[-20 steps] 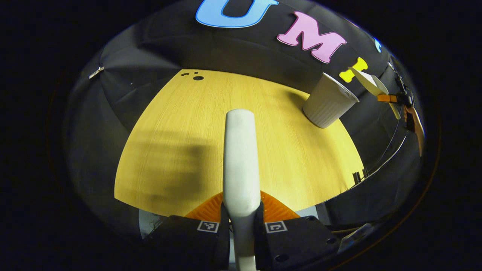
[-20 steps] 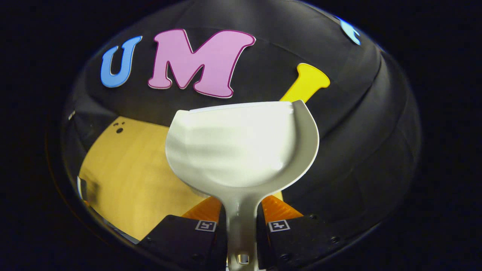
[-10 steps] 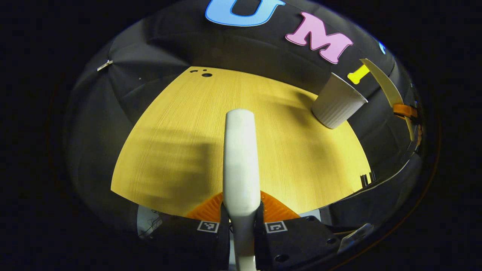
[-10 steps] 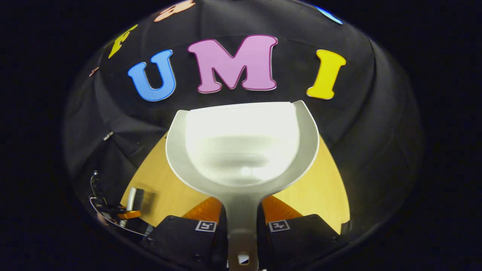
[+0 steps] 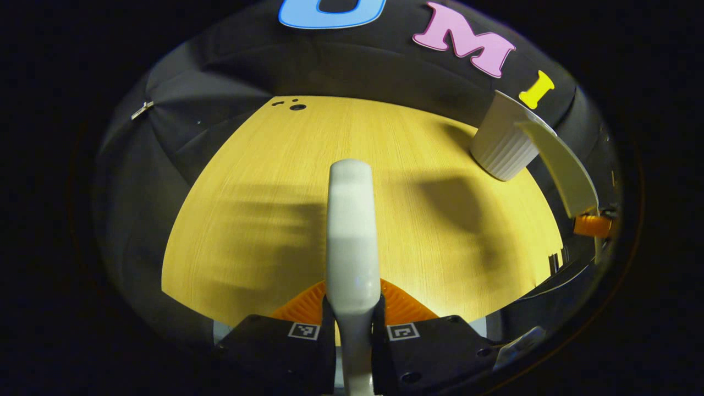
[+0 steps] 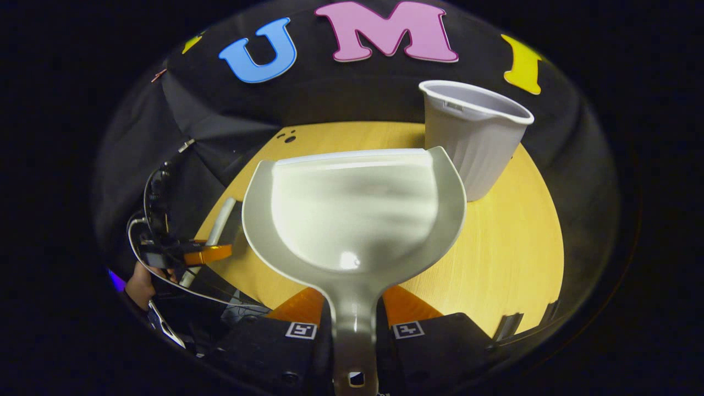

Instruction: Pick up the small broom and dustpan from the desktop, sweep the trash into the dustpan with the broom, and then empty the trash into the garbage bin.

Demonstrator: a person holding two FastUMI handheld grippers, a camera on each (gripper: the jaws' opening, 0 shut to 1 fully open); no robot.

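While both tools are held above the desktop [image 6: 511, 247], the left gripper [image 5: 352, 319] is clamped on the handle of the small broom [image 5: 352, 220], and the right gripper [image 6: 355, 324] is clamped on the handle of the dustpan [image 6: 352, 209]. In the right gripper view the dustpan's pan looks bare, with no trash visible in it, and the garbage bin [image 6: 473, 137] stands upright on the desktop at 1 o'clock from the pan, its near wall just behind the pan's right rim. In the left gripper view the bin [image 5: 503, 146] sits at 2 o'clock, with the dustpan [image 5: 558, 165] edge-on beside it.

Judged step: the emptying appears finished or nearly so, and the dustpan is coming away from the bin. To do this well, the pan should stay level and clear of the bin's lip so the light bin is not tipped, and both tools should be lowered flat, well apart, before either grip is eased.

Hidden or uncertain: the bin's inside is not visible, so whether the trash lies there cannot be told. The broom's bristles are turned away from its own camera. In the right gripper view the left gripper [image 6: 206, 254] at 8 o'clock is small and dark, with a hand [image 6: 140, 283] partly showing.
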